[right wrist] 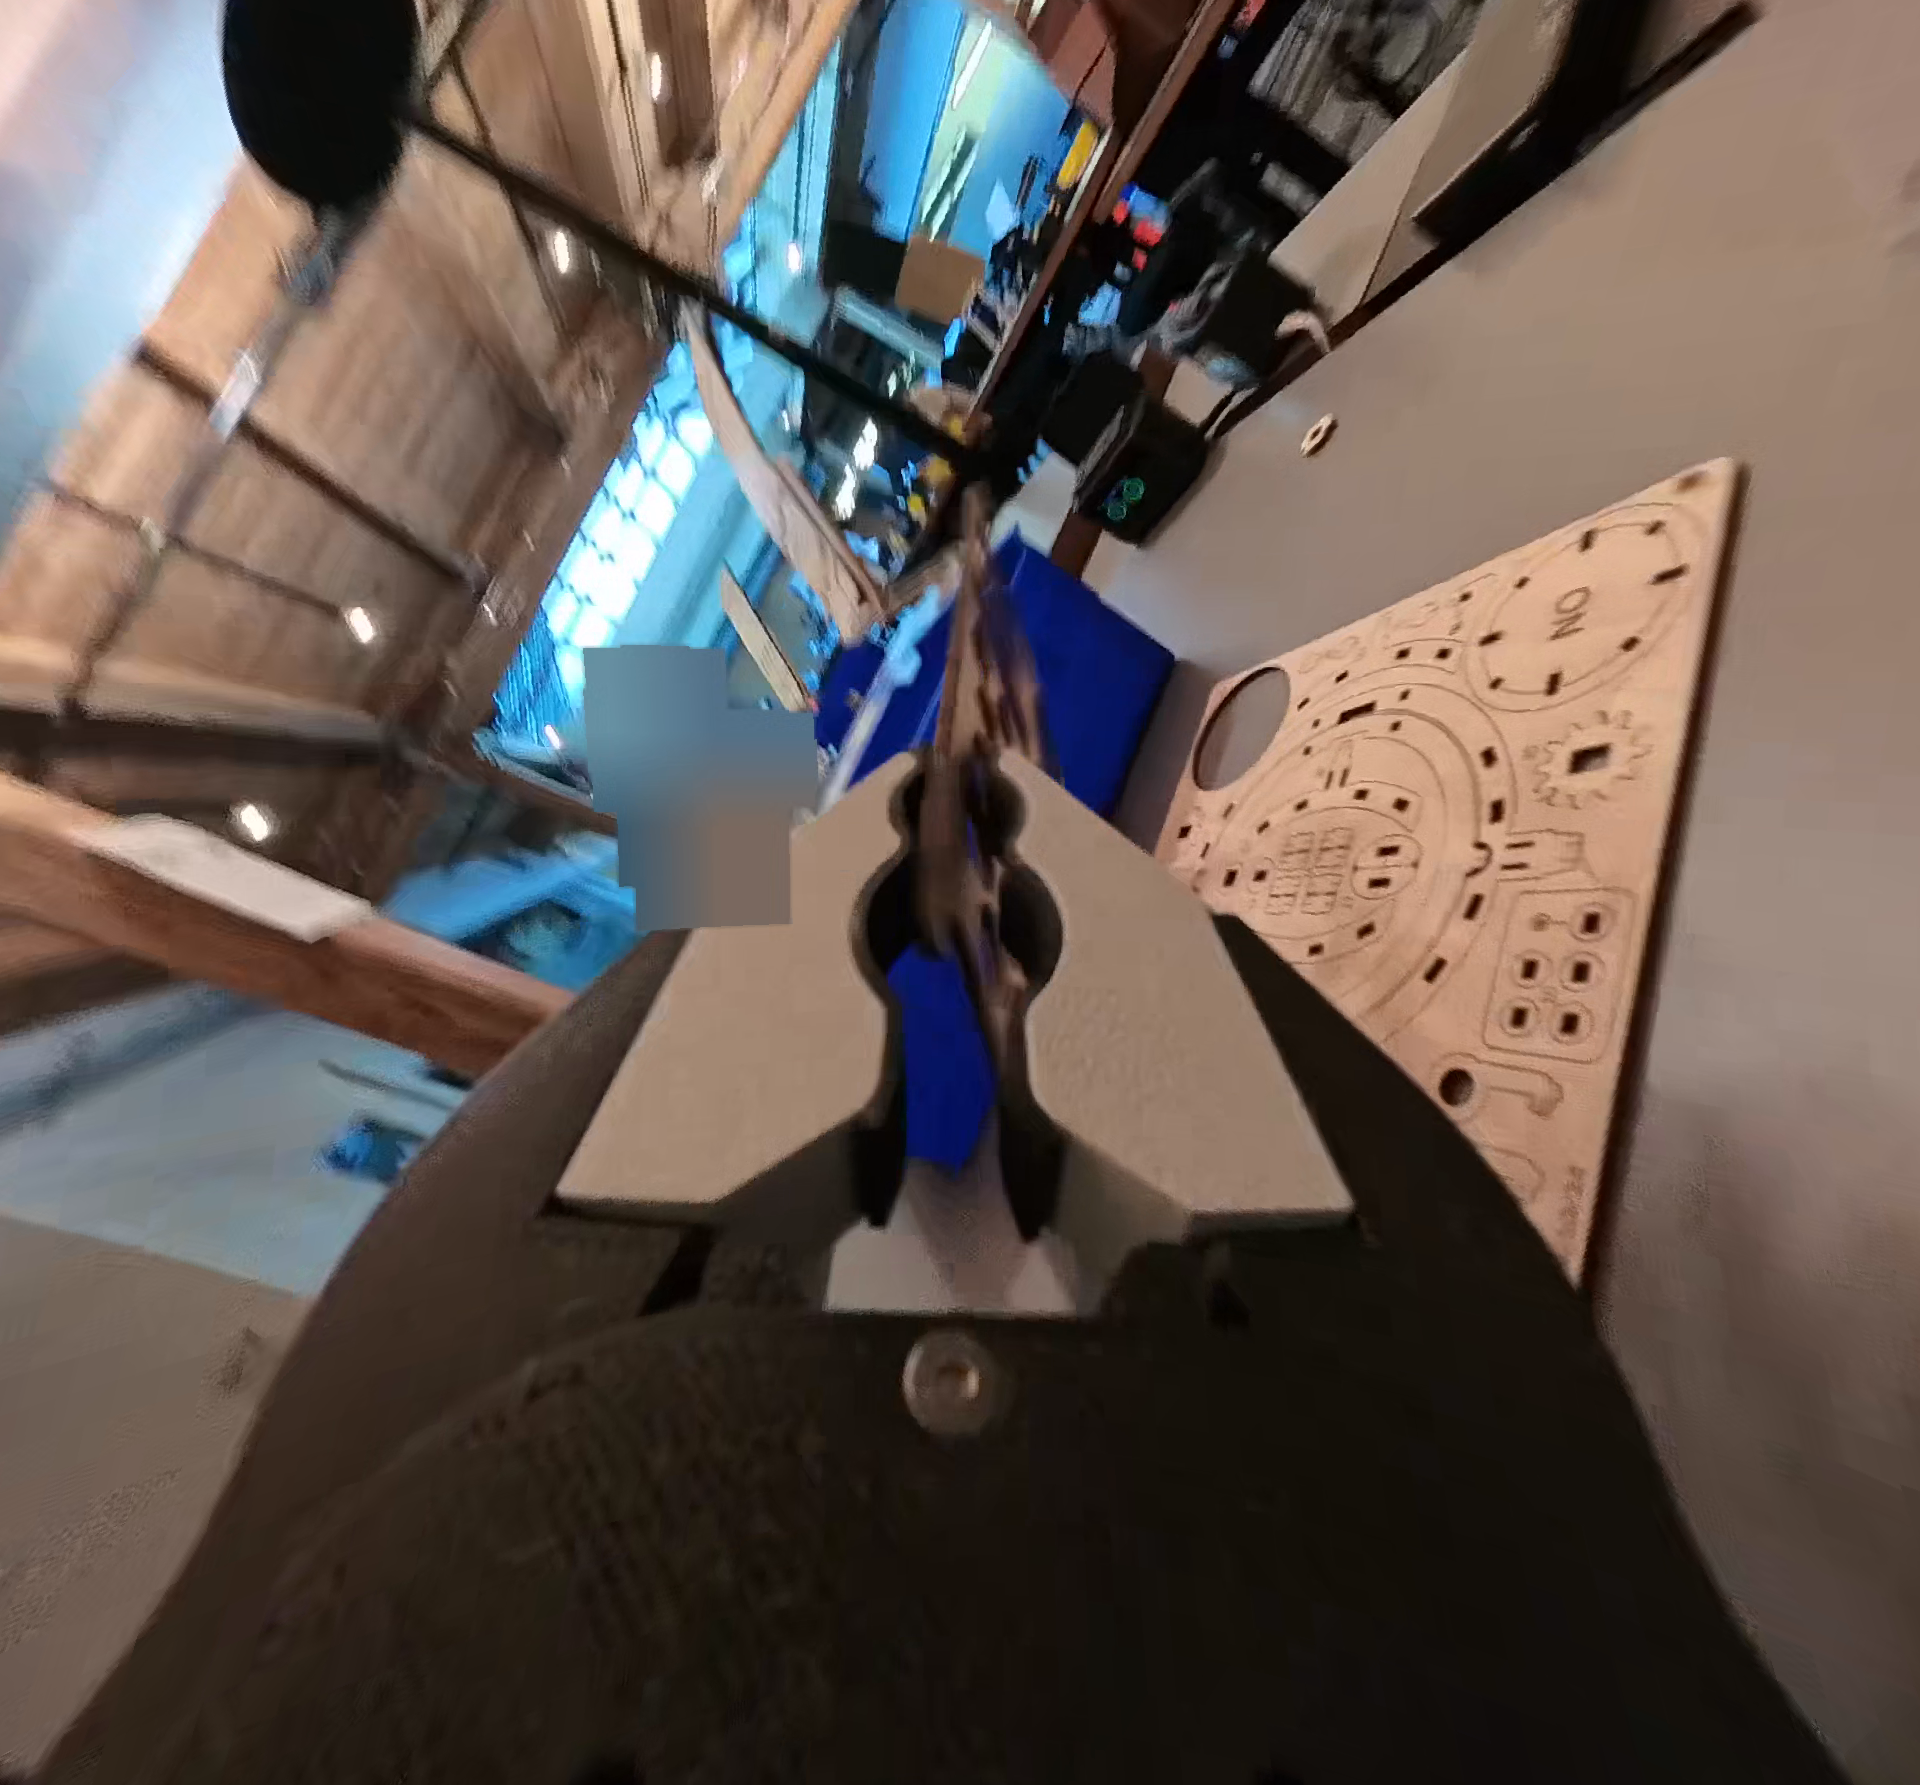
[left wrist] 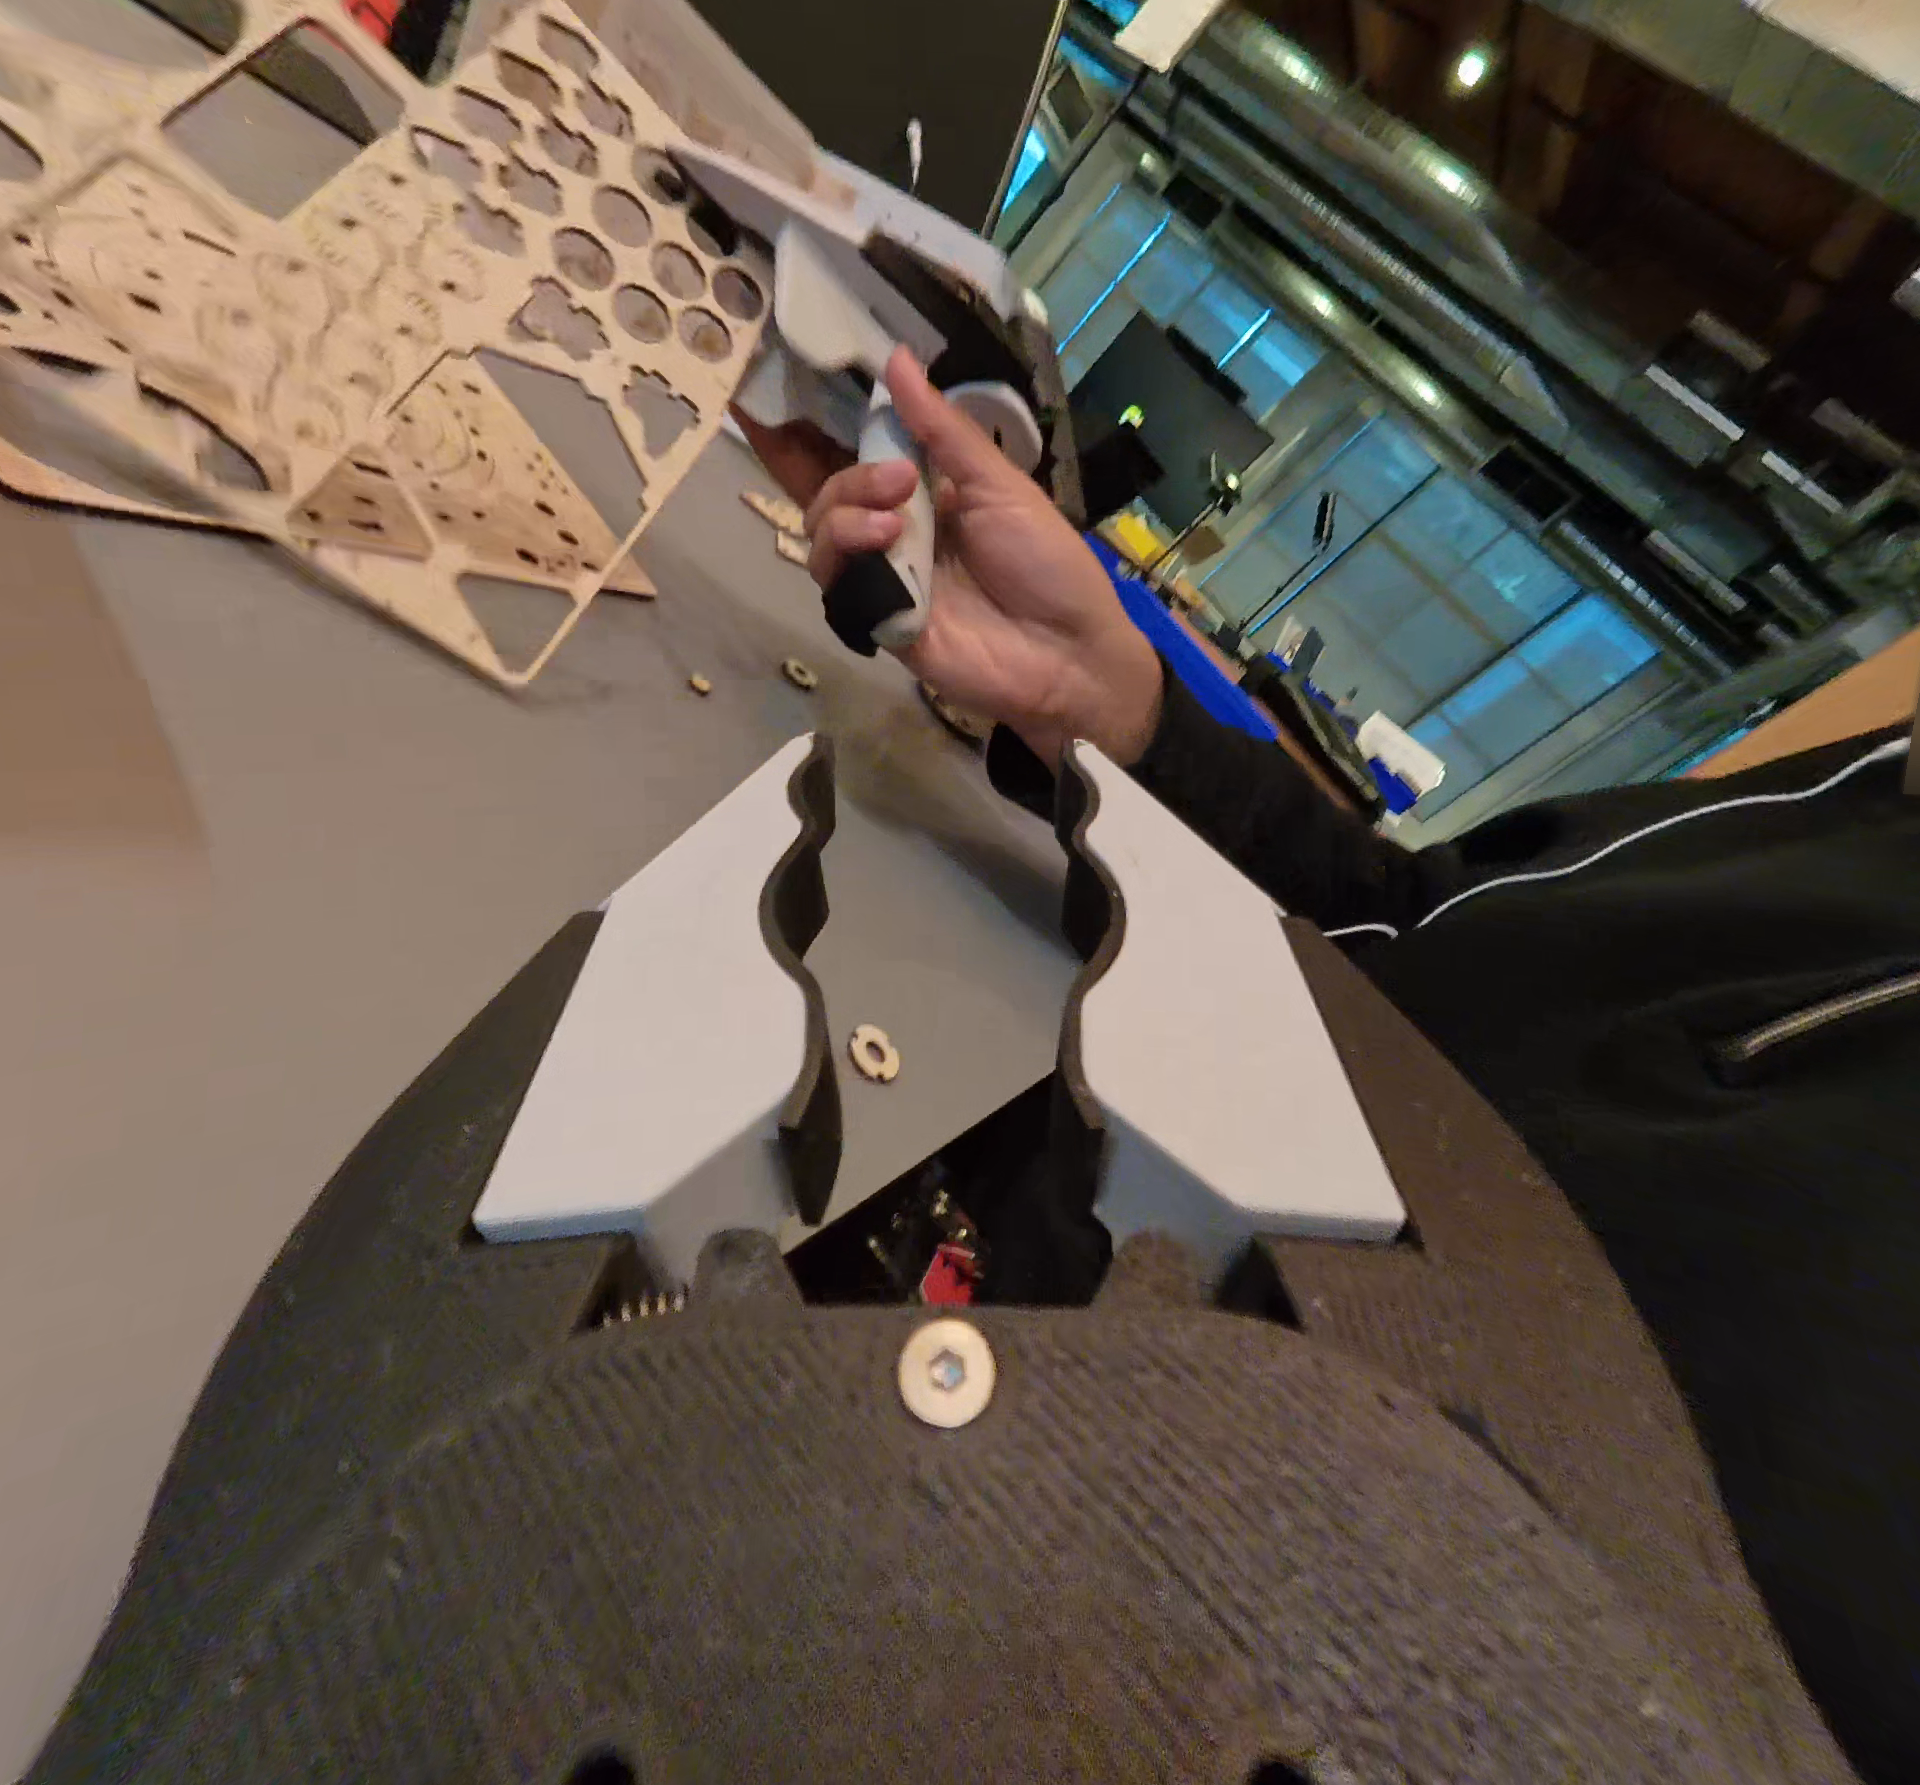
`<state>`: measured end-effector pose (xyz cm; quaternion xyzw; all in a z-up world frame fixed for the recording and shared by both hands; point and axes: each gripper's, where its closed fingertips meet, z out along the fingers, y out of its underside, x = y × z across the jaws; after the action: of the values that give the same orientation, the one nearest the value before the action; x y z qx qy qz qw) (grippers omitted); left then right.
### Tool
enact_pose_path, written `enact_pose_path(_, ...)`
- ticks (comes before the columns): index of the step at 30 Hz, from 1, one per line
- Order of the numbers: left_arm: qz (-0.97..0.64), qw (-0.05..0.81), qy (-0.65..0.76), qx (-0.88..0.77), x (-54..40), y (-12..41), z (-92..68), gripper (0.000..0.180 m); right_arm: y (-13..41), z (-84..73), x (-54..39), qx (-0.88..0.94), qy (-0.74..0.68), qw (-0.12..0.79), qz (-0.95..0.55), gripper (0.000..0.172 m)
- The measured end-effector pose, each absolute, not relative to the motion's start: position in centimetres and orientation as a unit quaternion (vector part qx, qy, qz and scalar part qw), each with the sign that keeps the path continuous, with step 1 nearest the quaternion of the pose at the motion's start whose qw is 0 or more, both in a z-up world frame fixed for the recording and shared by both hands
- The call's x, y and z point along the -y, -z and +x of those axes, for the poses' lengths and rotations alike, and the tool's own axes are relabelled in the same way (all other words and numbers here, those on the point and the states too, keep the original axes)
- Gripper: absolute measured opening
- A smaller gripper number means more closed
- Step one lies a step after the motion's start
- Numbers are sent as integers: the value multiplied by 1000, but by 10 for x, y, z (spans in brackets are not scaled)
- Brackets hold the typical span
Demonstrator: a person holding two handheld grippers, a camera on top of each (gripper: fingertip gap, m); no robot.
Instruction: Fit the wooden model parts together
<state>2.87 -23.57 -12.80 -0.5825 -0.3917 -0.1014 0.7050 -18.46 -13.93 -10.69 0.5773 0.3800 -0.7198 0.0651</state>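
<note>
My left gripper (left wrist: 943, 753) is open and empty above the grey table (left wrist: 312, 904). A small wooden ring (left wrist: 873, 1053) lies on the table and shows between its fingers. A hand (left wrist: 997, 582) holds my right gripper (left wrist: 717, 197), which grips the edge of a pale laser-cut plywood sheet (left wrist: 416, 260) full of cut-out holes, tilted up off the table. In the right wrist view my right gripper (right wrist: 961, 774) is shut on that sheet (right wrist: 971, 655), seen edge-on and blurred.
A second engraved plywood sheet (right wrist: 1455, 852) lies flat on the table; it also shows in the left wrist view (left wrist: 447, 478). Small wooden pieces (left wrist: 798, 670) are scattered about. Blue bins (right wrist: 1091, 675) and a black device (right wrist: 1132, 488) stand at the table's far edge. A black sleeve (left wrist: 1558, 1008) is at the right. The gap from one gripper's tips to the other's is roughly 25 cm.
</note>
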Motion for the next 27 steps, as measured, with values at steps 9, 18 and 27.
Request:
enact_pose_path(9,-721,579,81,372,208,173,49,45,136,-110,167,-701,553,114,435,68)
enact_pose_path(18,-840,431,-38,328,185,225,76,37,131,-39,83,-752,527,-49,393,56)
enact_pose_path(27,-836,417,-26,357,180,229,73,16,107,-9,25,-662,623,-53,414,50)
